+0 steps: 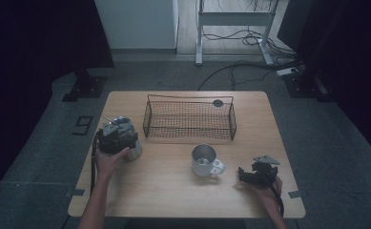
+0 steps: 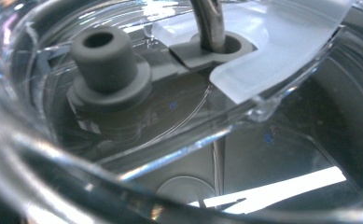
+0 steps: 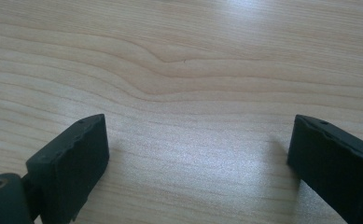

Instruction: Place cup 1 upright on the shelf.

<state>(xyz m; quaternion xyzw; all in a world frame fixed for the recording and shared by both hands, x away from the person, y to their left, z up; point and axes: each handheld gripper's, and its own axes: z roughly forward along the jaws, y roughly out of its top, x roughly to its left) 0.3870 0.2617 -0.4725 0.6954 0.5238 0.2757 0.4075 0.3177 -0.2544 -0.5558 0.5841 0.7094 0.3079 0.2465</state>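
A steel tumbler [image 1: 134,151] stands at the table's left, with my left gripper [image 1: 117,135] down on top of it. The left gripper view looks closely onto its clear lid [image 2: 268,60], which carries a grey rubber plug [image 2: 105,60] and a metal straw [image 2: 210,23]. The jaws are hidden there. A steel mug [image 1: 204,159] with a white handle stands at the table's middle. To its right my right gripper [image 1: 242,174] rests low near the front edge, its jaws pointing at the mug. Its fingers [image 3: 72,163] stand wide apart over bare wood, the right gripper [image 3: 198,154] holding nothing.
A black wire basket [image 1: 189,137] sits along the back of the wooden table [image 1: 173,195], with a small dark disc [image 1: 217,102] at its far right corner. Beyond the table, cables and a desk frame [image 1: 200,33] stand on the floor.
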